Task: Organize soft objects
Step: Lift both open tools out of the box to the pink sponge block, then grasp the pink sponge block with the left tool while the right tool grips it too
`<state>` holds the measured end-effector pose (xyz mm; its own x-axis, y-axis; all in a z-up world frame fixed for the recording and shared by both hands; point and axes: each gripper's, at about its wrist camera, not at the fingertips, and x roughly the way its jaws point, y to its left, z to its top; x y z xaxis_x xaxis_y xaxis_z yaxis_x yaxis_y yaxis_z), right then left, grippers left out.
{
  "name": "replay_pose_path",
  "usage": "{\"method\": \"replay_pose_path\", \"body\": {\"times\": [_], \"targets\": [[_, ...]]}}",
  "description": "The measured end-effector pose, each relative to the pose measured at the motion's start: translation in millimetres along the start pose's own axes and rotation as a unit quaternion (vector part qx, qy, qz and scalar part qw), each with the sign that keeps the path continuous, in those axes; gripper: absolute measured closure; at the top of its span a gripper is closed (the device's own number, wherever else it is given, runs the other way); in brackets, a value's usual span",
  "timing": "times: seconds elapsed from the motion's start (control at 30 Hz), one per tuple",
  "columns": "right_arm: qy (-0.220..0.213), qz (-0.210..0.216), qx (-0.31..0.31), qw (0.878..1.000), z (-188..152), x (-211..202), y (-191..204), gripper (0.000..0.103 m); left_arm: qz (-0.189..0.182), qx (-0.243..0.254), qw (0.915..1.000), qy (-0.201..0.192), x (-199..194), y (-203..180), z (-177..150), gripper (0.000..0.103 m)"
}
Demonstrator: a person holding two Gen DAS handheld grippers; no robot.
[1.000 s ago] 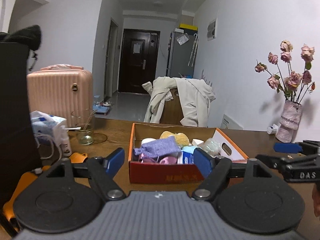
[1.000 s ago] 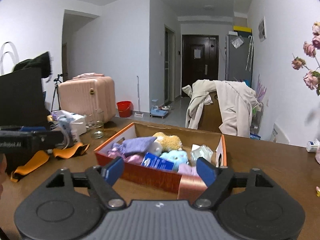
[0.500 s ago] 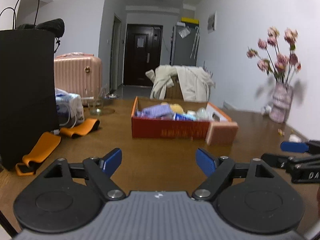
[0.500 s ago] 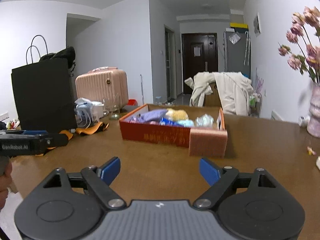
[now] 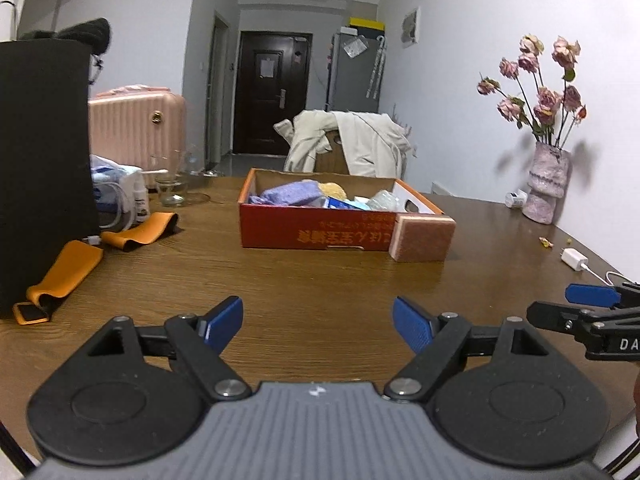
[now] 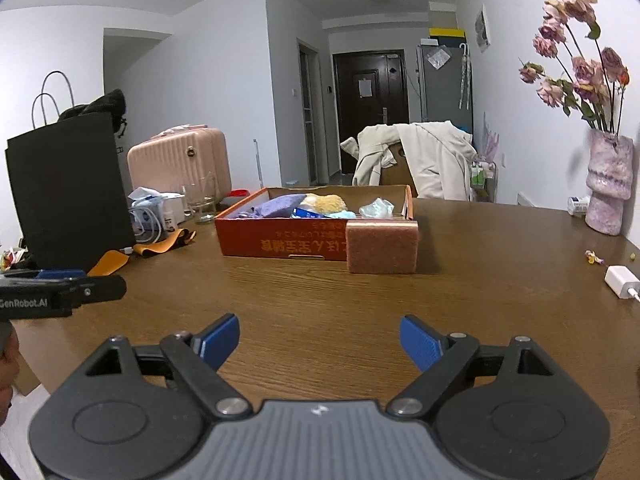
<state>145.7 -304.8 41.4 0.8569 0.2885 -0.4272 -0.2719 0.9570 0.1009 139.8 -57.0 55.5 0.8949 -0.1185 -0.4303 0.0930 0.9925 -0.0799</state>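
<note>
The left gripper (image 5: 318, 318) and right gripper (image 6: 319, 338) match — black linkage arms, silver pivot screws, ribbed grey housing, blue textured finger pads (image 5: 412, 322) — white lettering on each side.

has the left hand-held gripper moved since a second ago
Yes. The left hand-held gripper has pulled back from the red box: its fingers framed the box a second ago, and bare table now lies between them.

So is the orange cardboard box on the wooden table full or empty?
Full: the orange cardboard box holds soft items heaped to its rim.
</note>
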Motion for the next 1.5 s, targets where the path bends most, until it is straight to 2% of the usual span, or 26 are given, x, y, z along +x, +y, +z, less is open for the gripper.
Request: {"method": "replay_pose_path", "body": {"times": [0.33, 0.43, 0.5, 0.6, 0.63, 0.73, 0.8, 0.87, 0.9, 0.97, 1.17, 1.3, 1.37, 1.43, 1.5], "targets": [[-0.004, -0.010, 0.021, 1.000, 31.5, 57.4, -38.4, 0.019, -0.045, 0.011, 0.9989, 0.010, 73.4, -28.1, 34.1, 0.019], [-0.008, -0.012, 0.029, 0.999, 49.6, 83.3, -53.5, 0.026, -0.056, 0.016, 0.9982, 0.011, 107.3, -37.9, 51.8, 0.020], [-0.009, -0.008, 0.038, 0.999, 61.9, 103.0, -64.6, 0.035, -0.074, 0.013, 0.9971, 0.017, 131.7, -42.2, 64.2, 0.021], [-0.004, -0.003, 0.063, 0.998, 79.4, 136.4, -83.5, 0.044, -0.104, -0.009, 0.9937, 0.041, 172.9, -46.7, 80.8, 0.030], [-0.003, -0.001, 0.073, 0.997, 83.8, 148.2, -90.2, 0.045, -0.114, -0.018, 0.9920, 0.051, 188.1, -48.6, 85.7, 0.036], [0.014, -0.010, 0.100, 0.995, 94.6, 186.3, -108.4, 0.052, -0.133, -0.035, 0.9878, 0.074, 231.7, -54.6, 96.2, 0.041], [0.023, -0.014, 0.116, 0.993, 96.5, 208.5, -119.2, 0.056, -0.131, -0.037, 0.9877, 0.077, 252.8, -59.8, 98.9, 0.042], [0.033, -0.004, 0.149, 0.988, 94.4, 225.0, -131.2, 0.062, -0.141, -0.036, 0.9858, 0.085, 268.9, -63.7, 98.9, 0.057], [0.037, 0.004, 0.168, 0.985, 91.7, 231.4, -136.6, 0.065, -0.148, -0.041, 0.9838, 0.092, 275.7, -64.6, 98.0, 0.060], [0.039, 0.011, 0.176, 0.984, 86.5, 236.9, -139.1, 0.067, -0.173, -0.052, 0.9784, 0.100, 282.1, -63.6, 94.7, 0.071], [0.041, 0.025, 0.144, 0.988, 73.8, 216.7, -127.6, 0.065, -0.211, -0.062, 0.9698, 0.106, 267.4, -55.8, 76.8, 0.069], [0.068, 0.055, 0.117, 0.989, 56.3, 192.7, -113.9, 0.052, -0.238, -0.062, 0.9595, 0.137, 249.8, -43.3, 52.4, 0.066], [0.070, 0.063, 0.120, 0.988, 50.4, 186.9, -112.7, 0.051, -0.231, -0.064, 0.9610, 0.138, 246.3, -38.2, 45.3, 0.057], [0.067, 0.057, 0.128, 0.988, 48.5, 185.6, -114.6, 0.050, -0.214, -0.069, 0.9646, 0.137, 246.7, -34.2, 42.8, 0.052], [0.067, 0.045, 0.137, 0.987, 47.5, 189.0, -118.9, 0.049, -0.203, -0.079, 0.9655, 0.143, 251.6, -31.8, 44.0, 0.051]]}}
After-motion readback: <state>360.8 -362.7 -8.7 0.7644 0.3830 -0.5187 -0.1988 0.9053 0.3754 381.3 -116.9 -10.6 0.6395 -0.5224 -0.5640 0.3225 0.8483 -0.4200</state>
